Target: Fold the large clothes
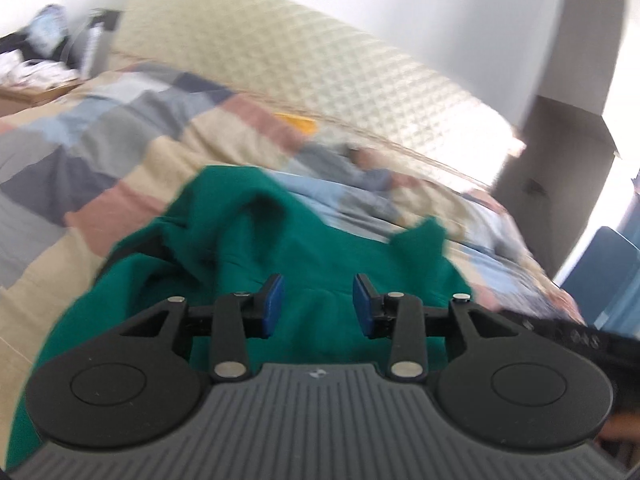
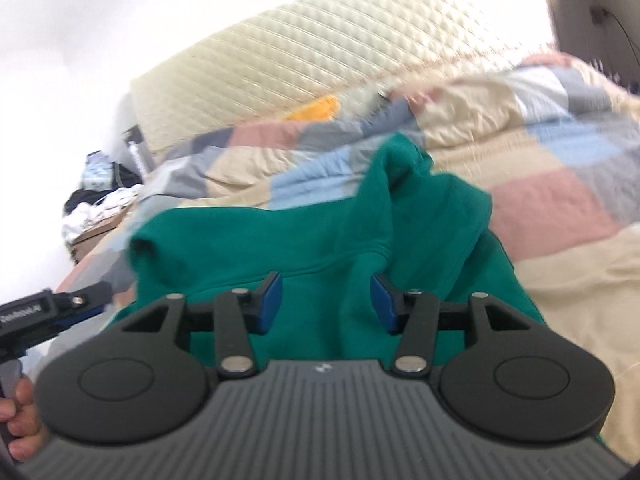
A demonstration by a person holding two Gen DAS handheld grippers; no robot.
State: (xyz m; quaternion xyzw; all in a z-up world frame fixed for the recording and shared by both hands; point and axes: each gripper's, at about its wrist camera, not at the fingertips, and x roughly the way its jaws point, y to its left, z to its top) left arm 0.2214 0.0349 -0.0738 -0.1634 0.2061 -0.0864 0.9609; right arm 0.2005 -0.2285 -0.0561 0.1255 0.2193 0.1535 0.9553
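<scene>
A green sweatshirt (image 1: pixel 304 240) lies rumpled on the bed, a fold humped up at its far side. In the left wrist view my left gripper (image 1: pixel 318 304) hangs just over the cloth, blue pads apart, nothing pinched between them. The right wrist view shows the same green sweatshirt (image 2: pixel 320 224) with a raised ridge running away from the camera. My right gripper (image 2: pixel 326 304) stands open above it, pads clear of the fabric. The left gripper's body (image 2: pixel 36 312) and a hand (image 2: pixel 24 420) show at the left edge of the right wrist view.
The patchwork quilt (image 1: pixel 100 152) covers the bed, with a cream quilted headboard (image 1: pixel 304 56) behind. A yellow item (image 2: pixel 316 109) lies by the headboard. A cluttered bedside table (image 1: pixel 36 76) stands left; a grey cabinet (image 1: pixel 572 120) and blue chair (image 1: pixel 600 276) stand right.
</scene>
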